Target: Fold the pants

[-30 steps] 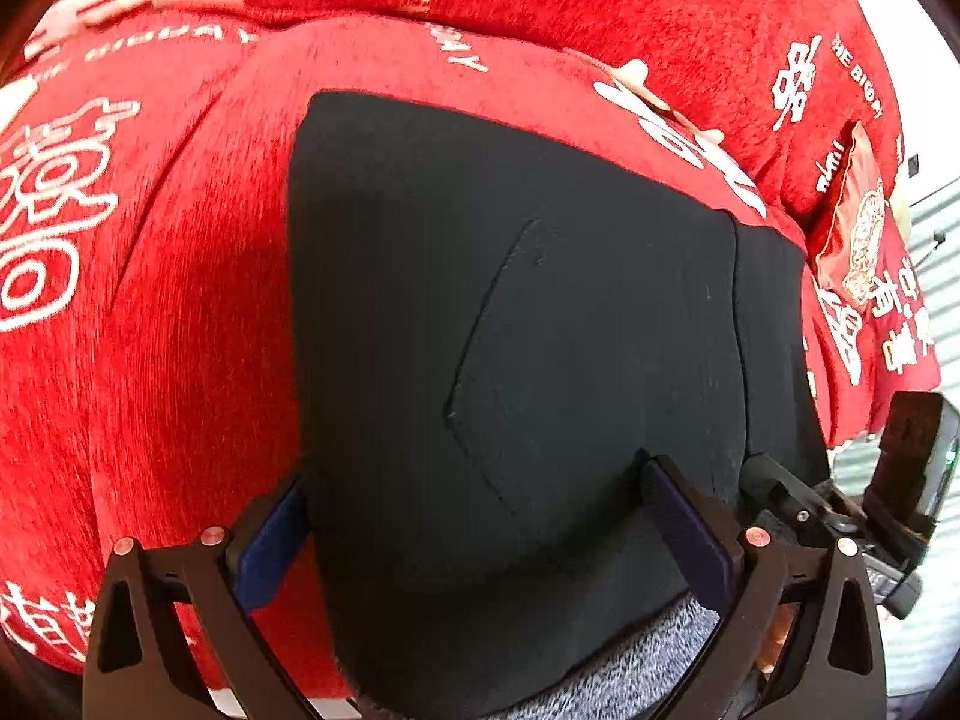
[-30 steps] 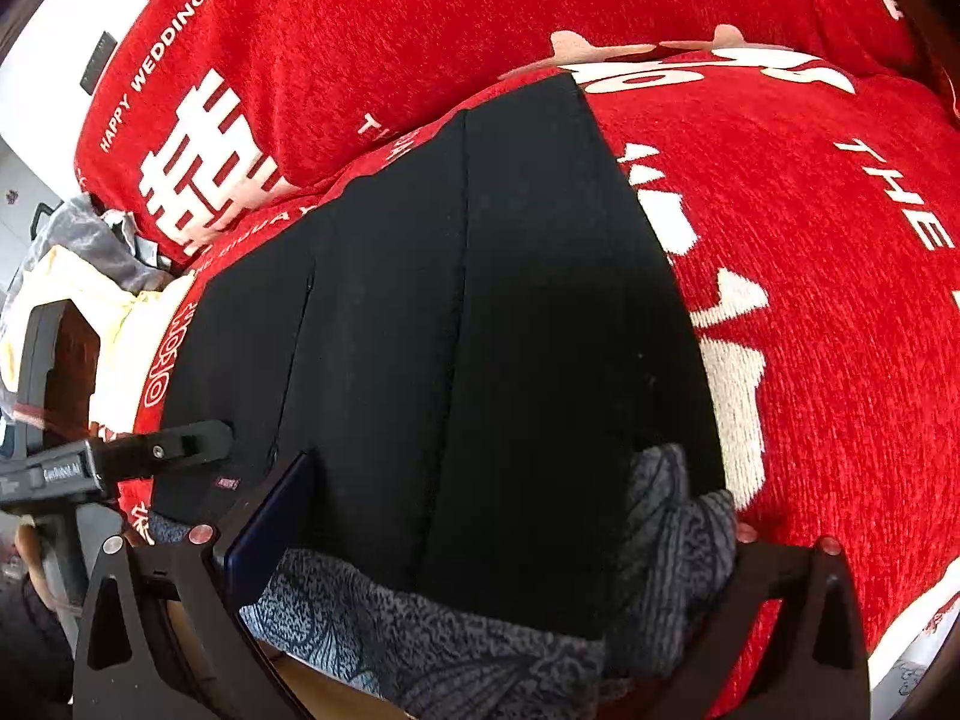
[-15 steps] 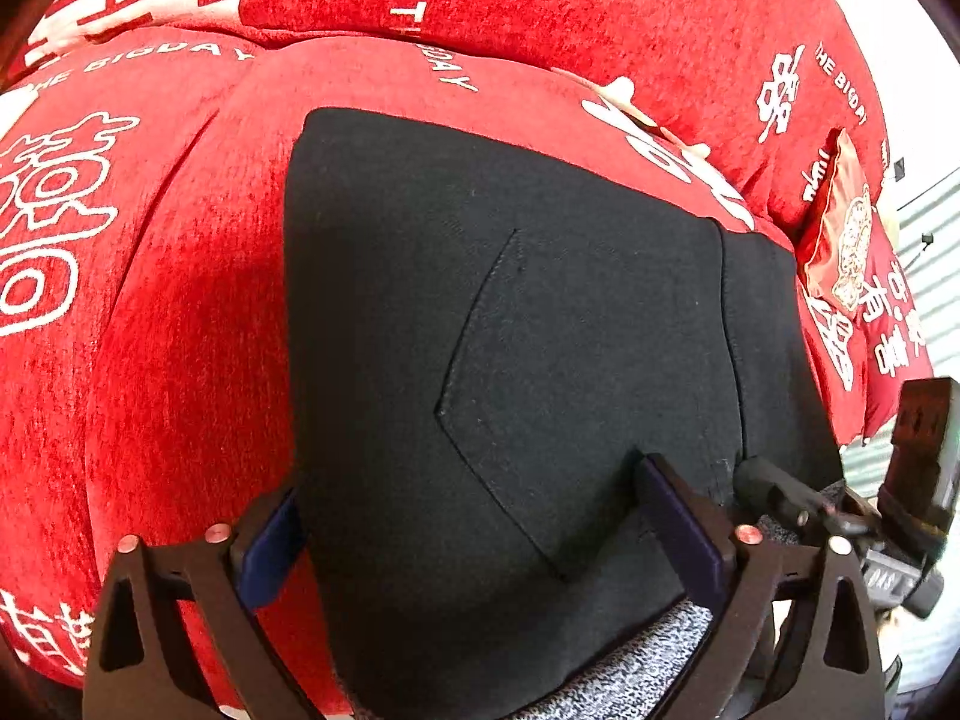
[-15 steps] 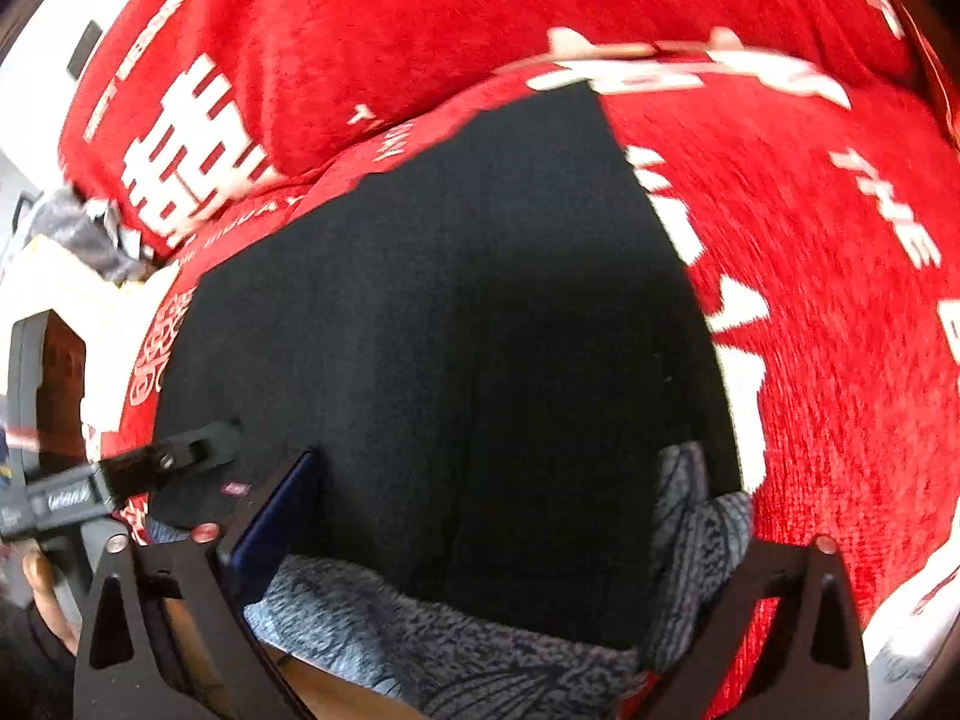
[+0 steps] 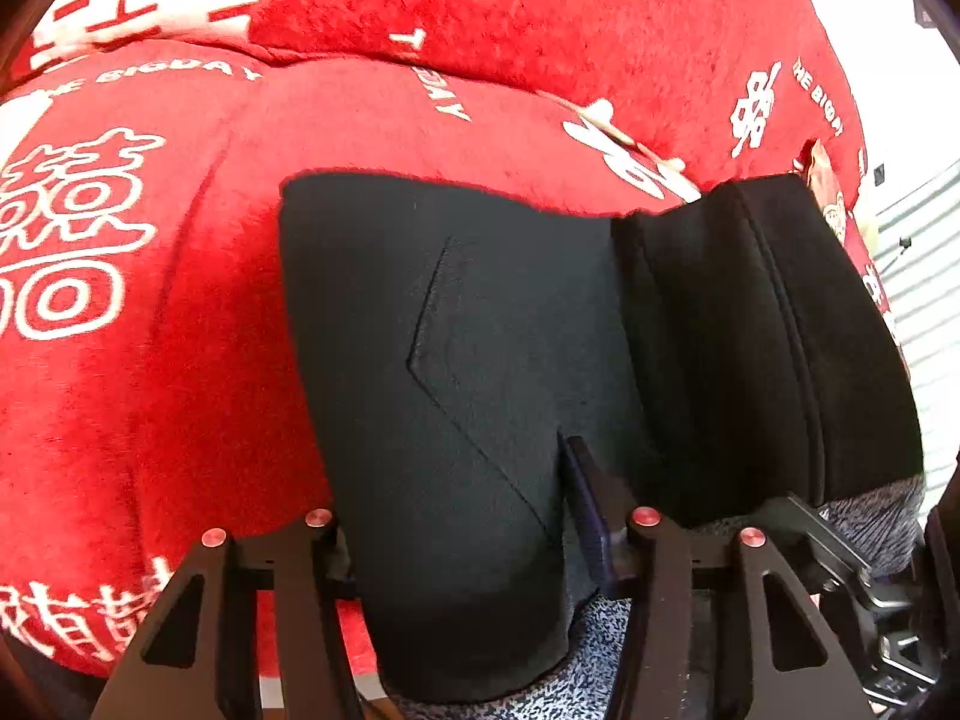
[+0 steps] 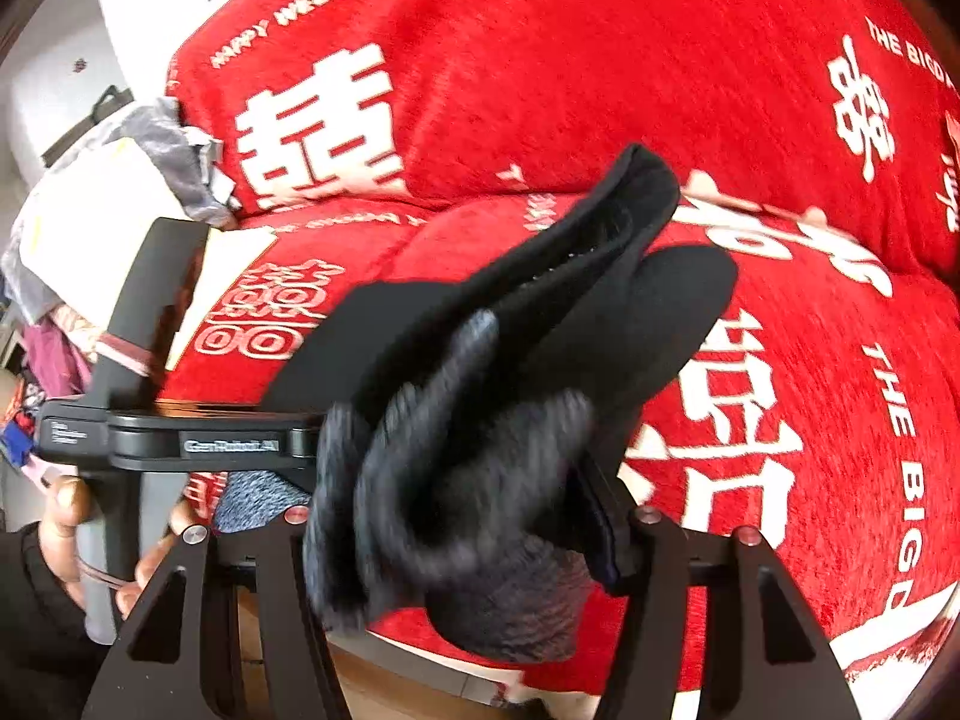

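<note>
The left gripper [image 5: 456, 540] and right gripper [image 6: 456, 516] were both closing their fingers on the grey-lined near edge of the black fleece pants [image 5: 480, 360]. The pants lay on the red plush sofa cover with white lettering [image 5: 150, 360], their right side lifted off it in a bunch [image 6: 570, 300].

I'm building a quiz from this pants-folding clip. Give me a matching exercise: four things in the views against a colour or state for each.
Things:
1. black pants
2. plush sofa cover
3. right gripper
4. pants lining

States:
A. red with white lettering
B. grey, mottled
C. near edge bunched between both grippers
D. jaws closing, fabric between them

Pairs: 1-C, 2-A, 3-D, 4-B
</note>
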`<state>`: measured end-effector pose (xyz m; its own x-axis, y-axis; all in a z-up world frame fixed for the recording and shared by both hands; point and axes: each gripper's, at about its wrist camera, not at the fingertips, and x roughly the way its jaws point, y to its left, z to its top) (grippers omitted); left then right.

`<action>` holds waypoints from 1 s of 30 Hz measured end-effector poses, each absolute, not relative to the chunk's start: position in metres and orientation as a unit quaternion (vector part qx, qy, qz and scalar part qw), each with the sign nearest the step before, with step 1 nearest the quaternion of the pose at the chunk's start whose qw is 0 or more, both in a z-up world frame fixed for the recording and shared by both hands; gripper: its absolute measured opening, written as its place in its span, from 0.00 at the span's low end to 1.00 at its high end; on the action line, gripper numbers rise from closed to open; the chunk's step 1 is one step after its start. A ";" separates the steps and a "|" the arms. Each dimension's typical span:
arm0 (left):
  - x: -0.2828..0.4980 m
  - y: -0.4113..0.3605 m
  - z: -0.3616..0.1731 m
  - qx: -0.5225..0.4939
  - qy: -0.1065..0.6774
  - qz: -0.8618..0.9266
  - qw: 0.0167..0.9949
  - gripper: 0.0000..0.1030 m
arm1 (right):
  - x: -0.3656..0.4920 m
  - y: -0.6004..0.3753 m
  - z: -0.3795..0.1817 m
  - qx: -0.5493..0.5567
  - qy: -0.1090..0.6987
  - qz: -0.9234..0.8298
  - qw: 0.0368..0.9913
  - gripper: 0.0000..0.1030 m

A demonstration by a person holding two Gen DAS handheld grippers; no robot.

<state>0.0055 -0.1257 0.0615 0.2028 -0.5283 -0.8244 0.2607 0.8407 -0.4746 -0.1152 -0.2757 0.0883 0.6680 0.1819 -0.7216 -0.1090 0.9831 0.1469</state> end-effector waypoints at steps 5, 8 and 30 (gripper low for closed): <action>0.009 -0.088 0.090 -0.135 0.553 -0.247 0.784 0.52 | -0.118 -0.255 0.107 0.051 0.380 0.103 0.918 0.61; 0.012 -0.070 0.104 -0.133 0.537 -0.230 0.800 0.52 | -0.113 -0.239 0.110 0.051 0.378 0.117 0.917 0.61; 0.047 0.039 0.076 -0.174 0.535 -0.149 0.813 0.52 | -0.071 -0.147 0.074 -0.028 0.376 0.142 0.915 0.52</action>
<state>0.0468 0.0392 0.0760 0.3835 -0.4285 -0.8181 0.0563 0.8951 -0.4424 -0.0711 -0.1475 0.0741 0.6768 0.2378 -0.6967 -0.2803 0.9583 0.0548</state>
